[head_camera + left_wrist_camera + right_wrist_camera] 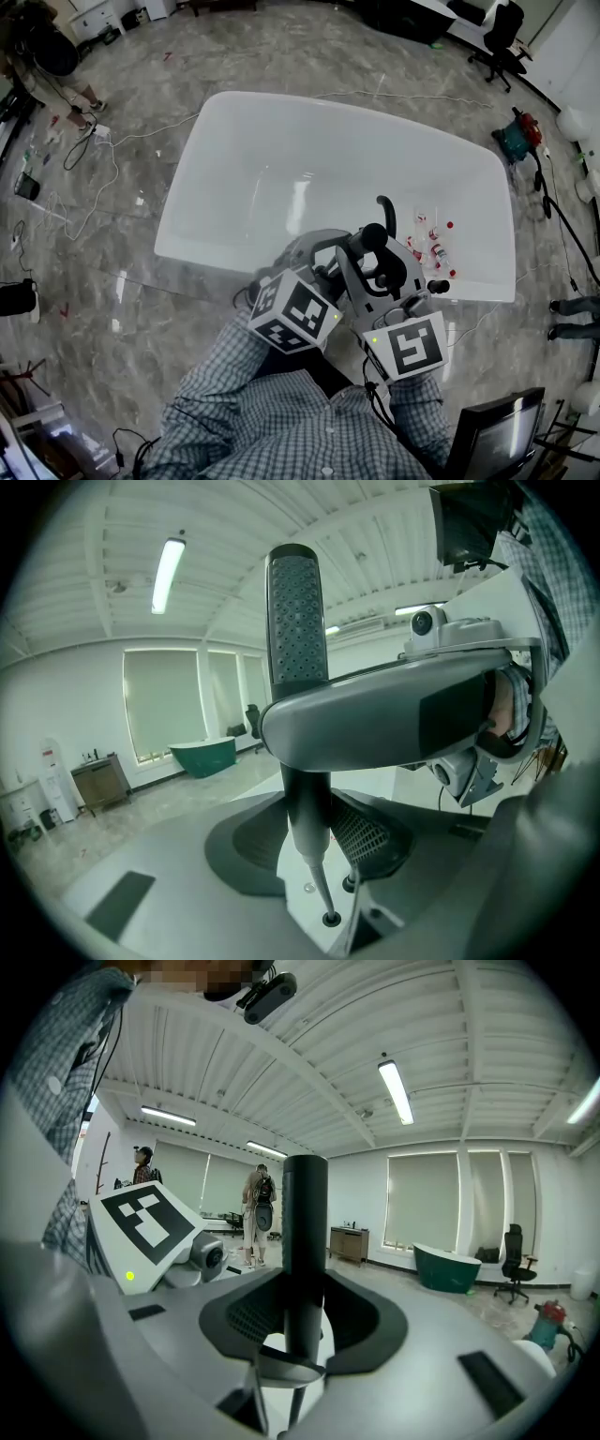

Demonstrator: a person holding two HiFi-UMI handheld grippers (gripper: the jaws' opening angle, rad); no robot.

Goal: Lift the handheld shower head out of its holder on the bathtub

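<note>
The handheld shower head (297,611) is a dark stick with a perforated face, standing upright. In the left gripper view its handle runs down between the jaws of my left gripper (309,841), which is shut on it. My right gripper (302,1326) is also shut on the dark shower head (305,1241), higher up, from the other side. One of its grey fingers (375,719) crosses the left gripper view. From the head view both grippers, left (342,246) and right (373,255), meet on the shower head (374,234) above the white bathtub's near rim (187,253).
Black tap fittings (438,286) sit on the rim at the right, and small bottles (433,246) lie inside the tub. A person (52,56) stands far left, cables trail on the floor, and a monitor (497,436) is at lower right.
</note>
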